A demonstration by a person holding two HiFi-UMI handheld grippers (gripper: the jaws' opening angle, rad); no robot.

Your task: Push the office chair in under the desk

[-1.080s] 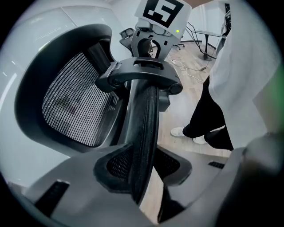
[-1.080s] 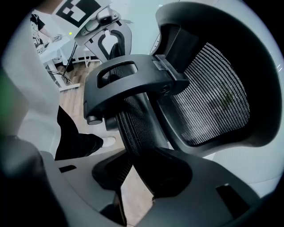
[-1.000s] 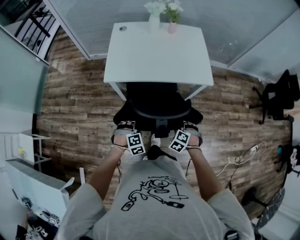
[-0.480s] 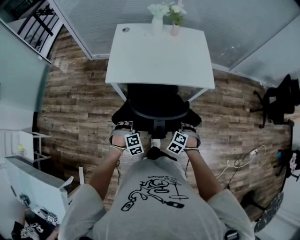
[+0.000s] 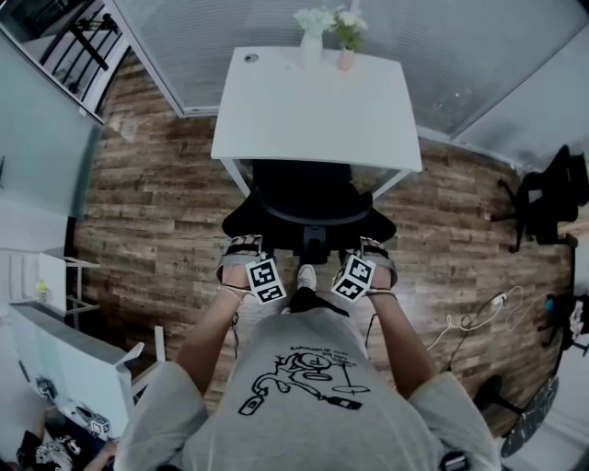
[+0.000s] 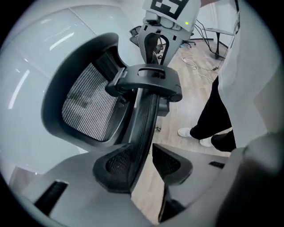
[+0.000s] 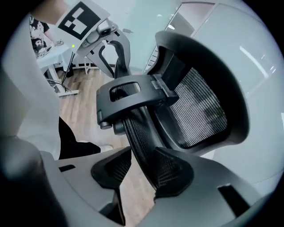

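Observation:
The black mesh office chair (image 5: pixel 311 198) stands with its seat under the white desk (image 5: pixel 313 101) and its back toward me. My left gripper (image 5: pixel 241 248) and right gripper (image 5: pixel 373 248) are at the back's two sides. In the left gripper view the chair's back spine (image 6: pixel 146 113) runs between the jaws of the left gripper (image 6: pixel 144 160). They are opening, and floor shows between the spine and the right pad. In the right gripper view the spine (image 7: pixel 137 128) lies between the jaws of the right gripper (image 7: pixel 141 170). These are opening too, with the left pad off it.
Two vases with flowers (image 5: pixel 327 28) stand at the desk's far edge, against a glass wall. A second black chair (image 5: pixel 548 189) is at the right, with cables (image 5: pixel 479 308) on the wood floor. White furniture (image 5: pixel 55 350) stands at the lower left. The person's shoe (image 5: pixel 306 274) is behind the chair.
The view has shifted slightly. The chair stays under the desk, and both grippers stay at its back in about the same places.

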